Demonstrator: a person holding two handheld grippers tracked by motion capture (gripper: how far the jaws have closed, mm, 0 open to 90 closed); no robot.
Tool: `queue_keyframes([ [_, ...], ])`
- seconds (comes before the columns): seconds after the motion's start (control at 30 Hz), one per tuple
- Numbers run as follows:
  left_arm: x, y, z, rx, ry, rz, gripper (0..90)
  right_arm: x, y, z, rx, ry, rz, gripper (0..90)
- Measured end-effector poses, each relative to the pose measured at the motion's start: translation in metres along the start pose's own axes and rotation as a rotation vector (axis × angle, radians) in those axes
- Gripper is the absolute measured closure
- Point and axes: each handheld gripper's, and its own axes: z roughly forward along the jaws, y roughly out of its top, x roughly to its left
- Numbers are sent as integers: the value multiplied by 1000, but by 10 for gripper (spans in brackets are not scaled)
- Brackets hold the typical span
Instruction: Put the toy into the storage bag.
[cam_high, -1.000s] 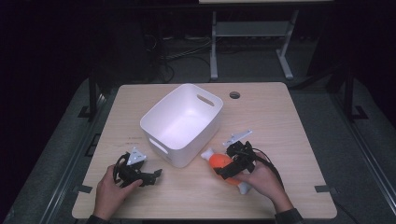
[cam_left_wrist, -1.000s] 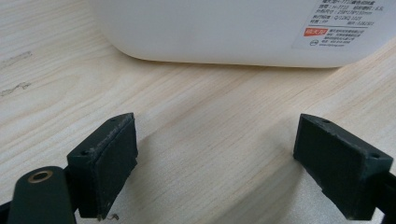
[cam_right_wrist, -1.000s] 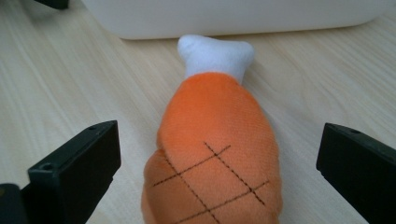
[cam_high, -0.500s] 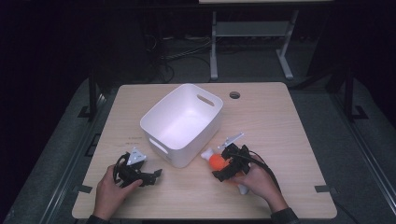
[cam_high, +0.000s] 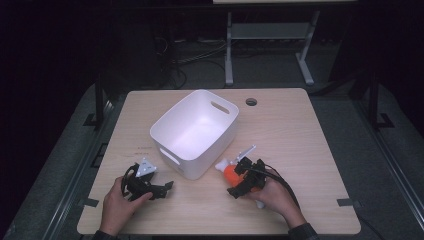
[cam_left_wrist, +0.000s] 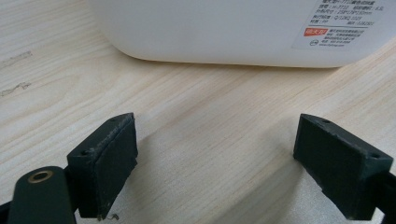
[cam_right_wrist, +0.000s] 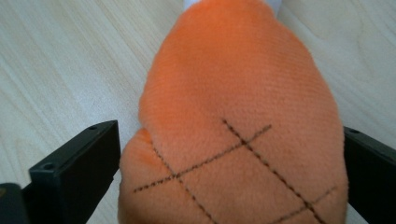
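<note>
An orange plush toy (cam_high: 229, 173) with a white end lies on the table just right of the white bin (cam_high: 216, 154). My right gripper (cam_high: 235, 179) stands open around it, one jaw on each side. In the right gripper view the toy (cam_right_wrist: 233, 116), stitched with dark crossing lines, spans nearly the whole gap of the gripper (cam_right_wrist: 231, 177). My left gripper (cam_high: 165, 189) rests low on the table in front of the bin's near-left corner. It is open with nothing between its jaws (cam_left_wrist: 215, 172), and the bin's labelled wall (cam_left_wrist: 210, 28) is just ahead.
The wooden table (cam_high: 300, 140) has a round cable hole (cam_high: 251, 102) at the back. The bin sits near the middle, turned at an angle, with nothing inside. A metal stand (cam_high: 265, 40) and cables are on the dark floor behind.
My right gripper has slid a little left, closing in over the orange toy. The toy, the bin and the left gripper have stayed put.
</note>
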Motion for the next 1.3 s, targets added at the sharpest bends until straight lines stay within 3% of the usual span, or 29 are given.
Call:
queue_keyframes([
  [0.43, 0, 0, 0, 0, 0, 0, 126, 0, -2, -4, -6, 6, -12, 136],
  [1.13, 0, 0, 0, 0, 0, 0, 126, -5, -8, -14, -11, 5, -39, 201],
  [1.3, 0, 0, 0, 0, 0, 0, 126, -8, -11, -19, -17, 9, -65, 206],
])
